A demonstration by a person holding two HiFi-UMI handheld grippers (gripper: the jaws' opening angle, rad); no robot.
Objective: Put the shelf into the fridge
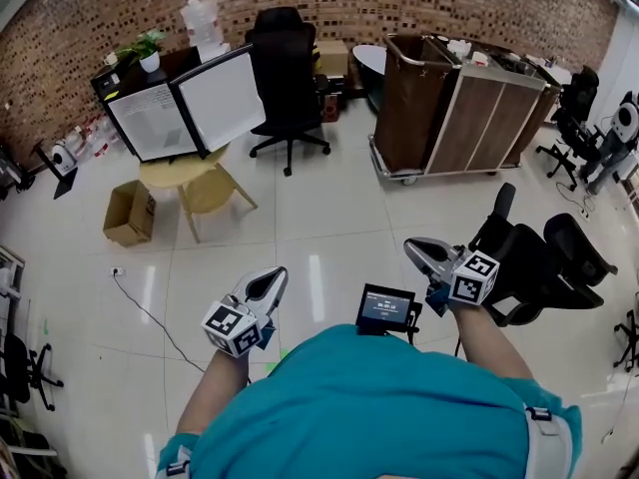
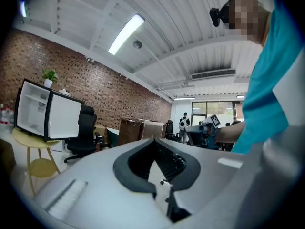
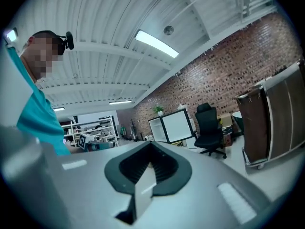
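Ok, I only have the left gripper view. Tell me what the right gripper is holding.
Observer: Nothing. The right gripper is shut, with nothing between its jaws.
Operator: Fine. Now report anything lying on the ground near the person.
Observer: A thin cable lies on the floor, off to the left of the left gripper.
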